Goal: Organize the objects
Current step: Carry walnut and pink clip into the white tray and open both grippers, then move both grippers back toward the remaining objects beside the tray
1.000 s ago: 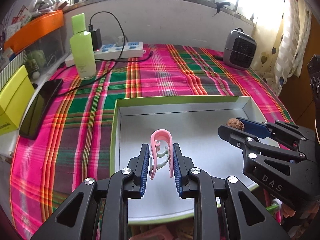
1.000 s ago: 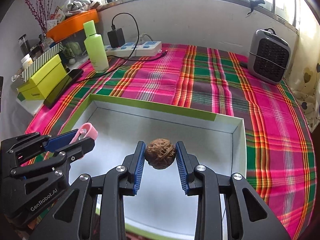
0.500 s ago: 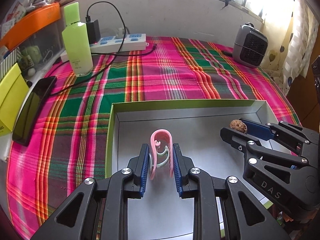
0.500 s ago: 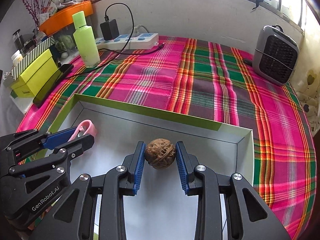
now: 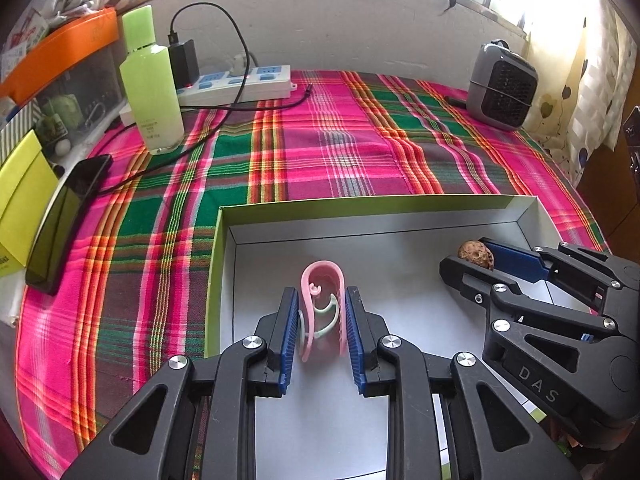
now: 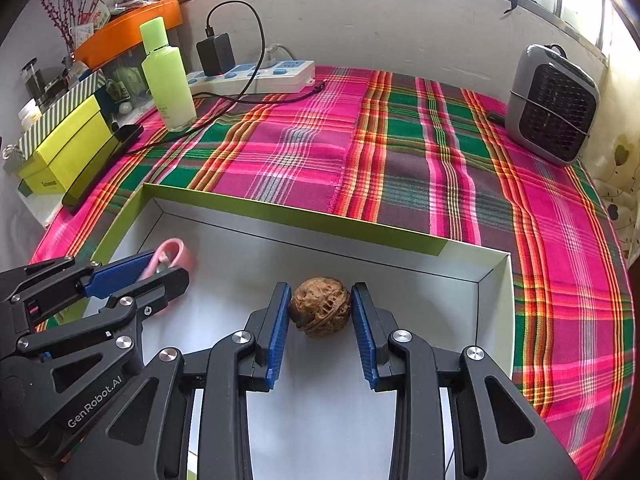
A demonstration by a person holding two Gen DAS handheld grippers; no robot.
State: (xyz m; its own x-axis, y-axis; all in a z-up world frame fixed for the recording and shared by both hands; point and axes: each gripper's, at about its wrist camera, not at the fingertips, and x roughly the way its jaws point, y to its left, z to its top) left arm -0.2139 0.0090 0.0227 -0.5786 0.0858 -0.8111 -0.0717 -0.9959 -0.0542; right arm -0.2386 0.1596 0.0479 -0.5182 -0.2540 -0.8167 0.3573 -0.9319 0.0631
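A green-walled box with a white floor (image 5: 400, 203) (image 6: 280, 214) sits on the plaid cloth. My left gripper (image 5: 322, 320) is shut on a pink clip with a pale green inner hook (image 5: 323, 304), held low over the box's left part; the clip also shows in the right wrist view (image 6: 172, 254). My right gripper (image 6: 320, 316) is shut on a brown walnut (image 6: 320, 306), held low over the box's right part. The walnut (image 5: 475, 254) shows between the right fingers in the left wrist view. Whether clip or walnut touches the floor, I cannot tell.
Beyond the box stand a green bottle (image 5: 152, 84), a power strip with charger and cable (image 5: 236, 80), and a small grey heater (image 5: 502, 86). A black phone (image 5: 64, 216) and a yellow box (image 5: 18, 196) lie at the left edge.
Both grippers have moved forward and down into the box with their objects still held. The box's far wall is closer now.
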